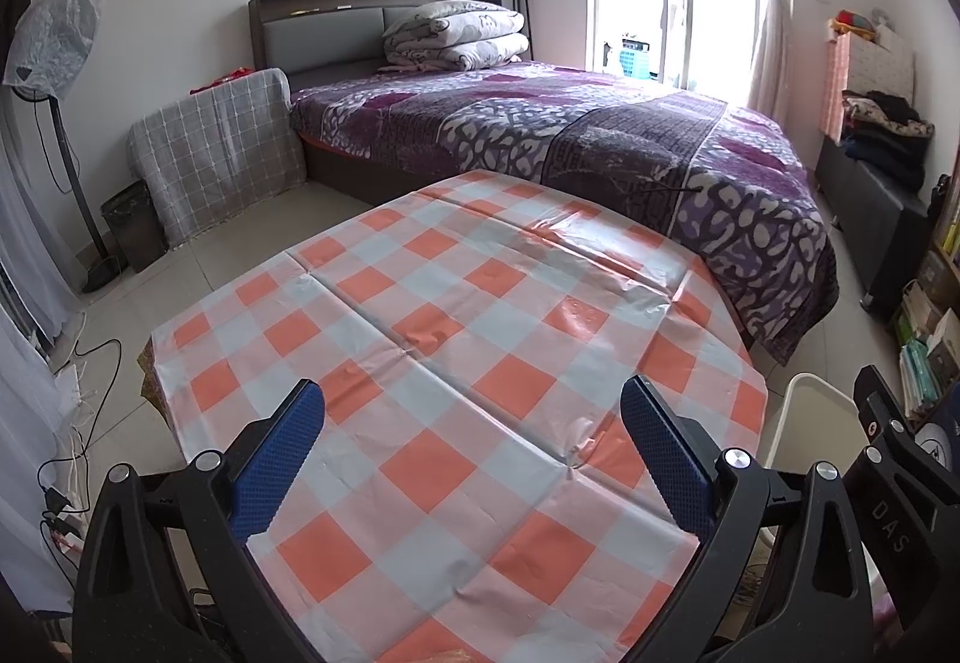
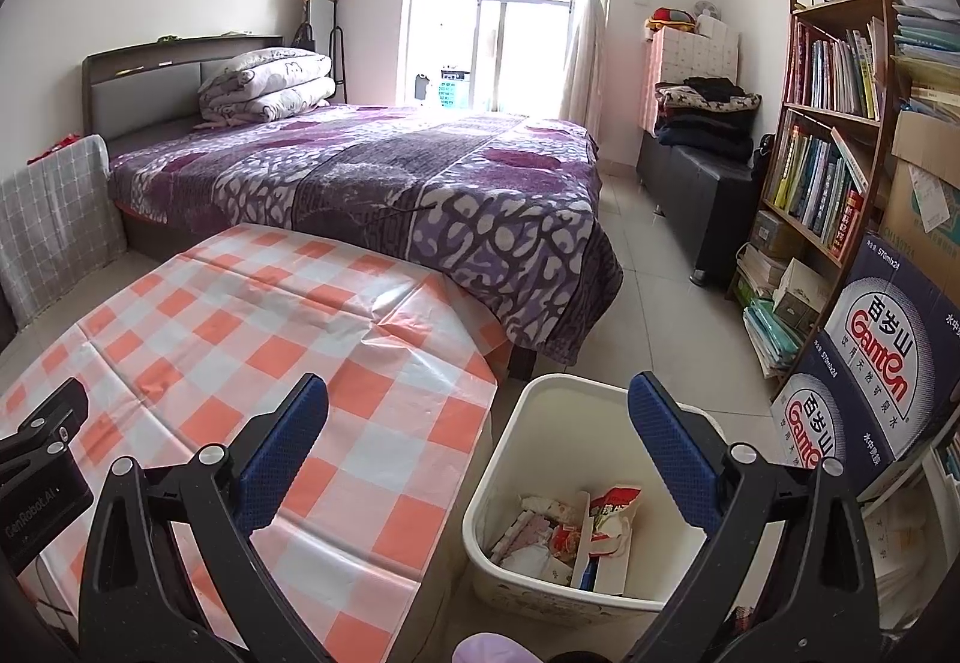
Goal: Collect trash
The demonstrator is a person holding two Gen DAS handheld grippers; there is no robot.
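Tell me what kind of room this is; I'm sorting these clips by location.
A lived-in bedroom, most likely in a home: a bed with a purple patterned cover and a folded quilt, a full bookshelf, and a checkered table beside a white trash bin holding wrappers.

1 bin point(image 2: 528, 459), 1 table point(image 2: 198, 339), 1 bed point(image 2: 384, 183), 2 water cartons point(image 2: 888, 351).
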